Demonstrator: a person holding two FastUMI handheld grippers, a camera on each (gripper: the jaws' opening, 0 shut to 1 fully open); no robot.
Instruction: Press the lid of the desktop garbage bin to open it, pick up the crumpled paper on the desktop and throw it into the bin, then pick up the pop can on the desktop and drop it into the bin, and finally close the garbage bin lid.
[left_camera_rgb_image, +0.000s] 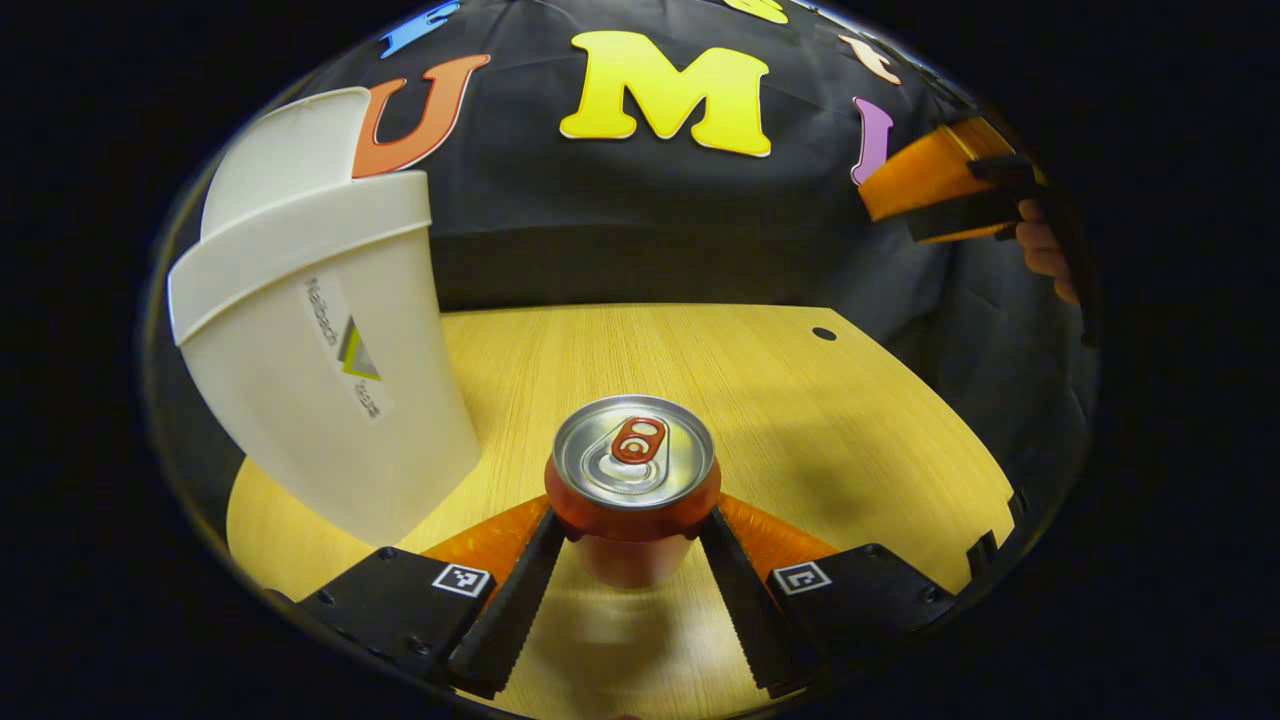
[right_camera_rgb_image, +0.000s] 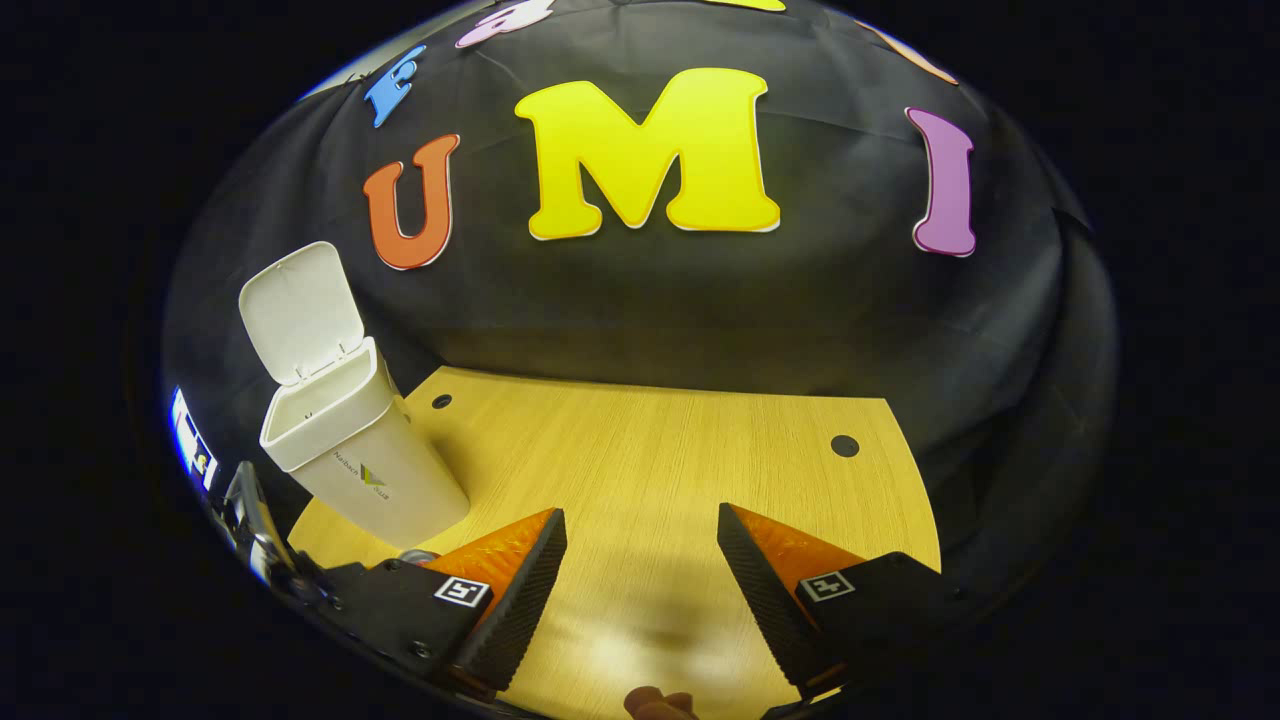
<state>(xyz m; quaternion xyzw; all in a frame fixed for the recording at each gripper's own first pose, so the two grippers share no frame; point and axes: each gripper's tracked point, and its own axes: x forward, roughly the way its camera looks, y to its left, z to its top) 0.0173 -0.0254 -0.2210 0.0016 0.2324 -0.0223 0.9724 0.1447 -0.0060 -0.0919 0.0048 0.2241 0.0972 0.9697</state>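
A red pop can (left_camera_rgb_image: 632, 470) with a silver top stands upright between the fingers of my left gripper (left_camera_rgb_image: 632, 522). Both fingertips press on its sides just below the rim, and its base looks slightly off the wooden table (left_camera_rgb_image: 760, 380). The white garbage bin (left_camera_rgb_image: 330, 380) is close on the left with its lid (left_camera_rgb_image: 290, 150) swung up. In the right gripper view the bin (right_camera_rgb_image: 365, 455) stands at the far left of the table, lid (right_camera_rgb_image: 300, 310) raised. My right gripper (right_camera_rgb_image: 640, 515) hangs open above bare wood, holding nothing. It also appears up at the right (left_camera_rgb_image: 945, 190), held by a hand (left_camera_rgb_image: 1045, 250).
The wooden table (right_camera_rgb_image: 650, 450) has small dark holes (right_camera_rgb_image: 845, 445) near its back corners. Black cloth wall runs behind the table. Its right edge (left_camera_rgb_image: 1000, 500) drops off close beside the can.
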